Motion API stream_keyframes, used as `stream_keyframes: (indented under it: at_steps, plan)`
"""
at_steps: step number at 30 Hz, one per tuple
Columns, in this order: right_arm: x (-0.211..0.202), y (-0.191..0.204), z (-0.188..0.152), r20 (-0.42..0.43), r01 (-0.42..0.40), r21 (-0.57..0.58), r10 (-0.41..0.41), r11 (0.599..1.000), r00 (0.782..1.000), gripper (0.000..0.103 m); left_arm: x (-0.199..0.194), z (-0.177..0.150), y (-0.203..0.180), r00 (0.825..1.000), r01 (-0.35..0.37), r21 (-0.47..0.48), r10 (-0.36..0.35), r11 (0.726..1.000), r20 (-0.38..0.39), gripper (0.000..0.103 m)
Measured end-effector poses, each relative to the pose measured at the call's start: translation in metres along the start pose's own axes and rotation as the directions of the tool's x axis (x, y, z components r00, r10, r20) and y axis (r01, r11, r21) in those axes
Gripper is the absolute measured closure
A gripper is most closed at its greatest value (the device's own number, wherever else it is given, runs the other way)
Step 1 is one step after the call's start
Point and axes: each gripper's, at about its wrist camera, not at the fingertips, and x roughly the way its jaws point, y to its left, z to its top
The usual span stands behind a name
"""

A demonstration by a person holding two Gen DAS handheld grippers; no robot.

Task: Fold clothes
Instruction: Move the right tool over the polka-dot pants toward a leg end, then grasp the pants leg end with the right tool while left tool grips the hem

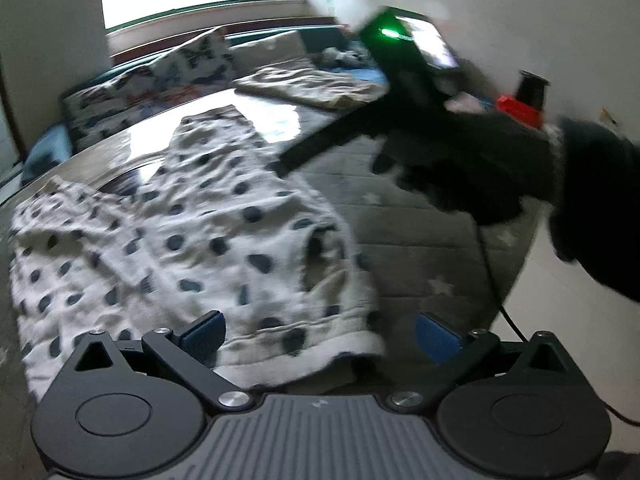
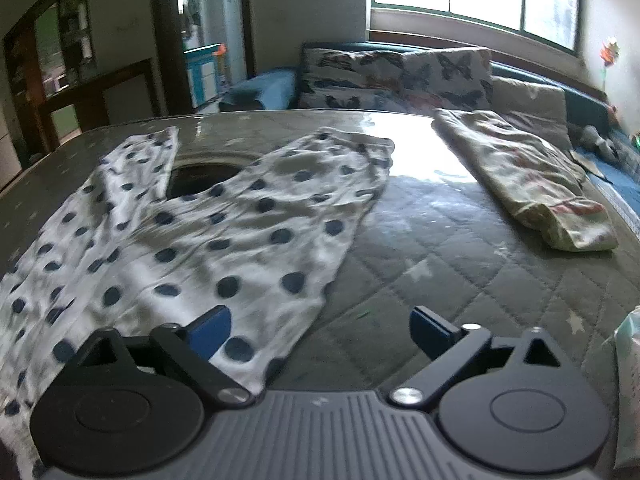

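White dotted trousers (image 2: 208,224), one pair, lie flat on the quilted table (image 2: 460,248), waist near, two legs pointing away toward the window. One folded garment (image 2: 528,176) lies apart. Both tools, left (image 1: 320,340) and right (image 2: 320,332), gape wide, empty.

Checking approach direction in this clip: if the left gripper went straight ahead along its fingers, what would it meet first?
Probably the polka-dot garment: its near hem lies just ahead of the open left gripper, between the blue pads. Depth is unclear, so it might pass just above the cloth.
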Motion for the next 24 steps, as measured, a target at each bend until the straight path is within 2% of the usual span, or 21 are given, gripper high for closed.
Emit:
stream_keyframes:
  at_steps: [5,11,17,24]
  plan:
    - [0.009,-0.023,0.017,-0.006,0.001,0.07,0.0,0.998,1.0,0.013,0.007,0.002,-0.013,0.999,0.035,0.058,-0.035,0.998,-0.002,0.023]
    - [0.034,-0.045,0.043,-0.014,-0.015,0.156,0.017,0.988,1.0,0.026,0.021,-0.001,-0.014,0.998,0.042,0.096,-0.038,0.994,-0.048,0.041]
    - [0.065,-0.073,0.07,-0.017,-0.032,0.259,0.037,0.965,0.999,0.046,0.027,-0.004,-0.014,0.998,0.029,0.129,-0.021,0.991,-0.061,0.052]
    - [0.101,-0.105,0.101,-0.019,-0.05,0.375,0.061,0.926,0.998,0.052,0.03,-0.002,-0.007,0.997,0.04,0.107,-0.034,0.993,-0.064,0.06]
